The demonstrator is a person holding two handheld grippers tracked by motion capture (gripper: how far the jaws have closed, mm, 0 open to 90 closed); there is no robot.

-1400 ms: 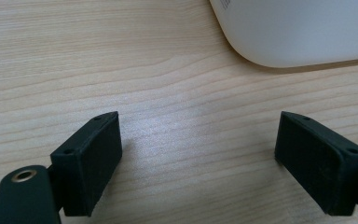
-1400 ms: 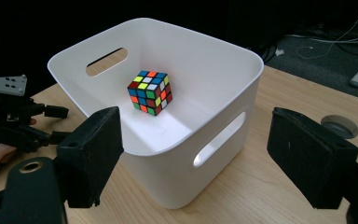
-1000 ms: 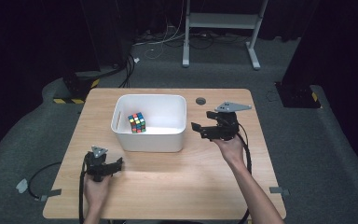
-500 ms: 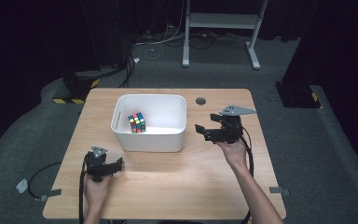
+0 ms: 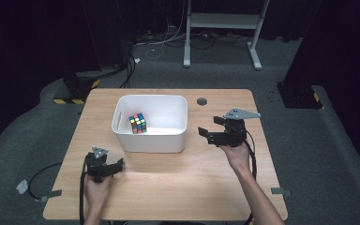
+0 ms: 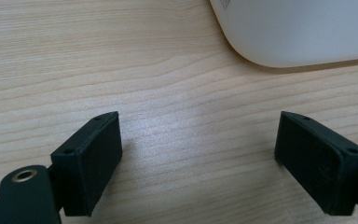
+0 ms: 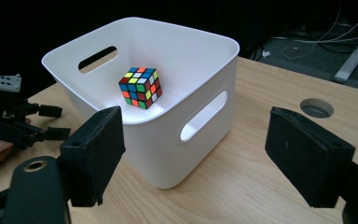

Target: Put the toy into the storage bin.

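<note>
The cube (image 5: 138, 123) rests on the floor of the white bin (image 5: 122, 137), turned so one corner faces the near wall; being a cube, it has no long axis to align to.

Right gripper (image 5: 207, 132): held above the table (image 5: 178, 187) just off the bin's right wall, jaws pointing toward the bin. The jaws have just been closing; they stand apart with nothing between them. In the right gripper view the cube (image 7: 140, 87) lies ahead of this gripper (image 7: 193, 149), beyond the bin (image 7: 205, 70) wall with the handle slot, and below the rim.

Left gripper (image 5: 116, 165): low over the table, just off the bin's near left corner. In the left gripper view its jaws stand wide over bare wood, with the bin's (image 6: 303, 32) rounded corner ahead and to the right of the left gripper (image 6: 198, 154).

Judgement: the right gripper is probably the better placed. Either one must clear the rim and descend from above; a level approach meets the wall.
</note>
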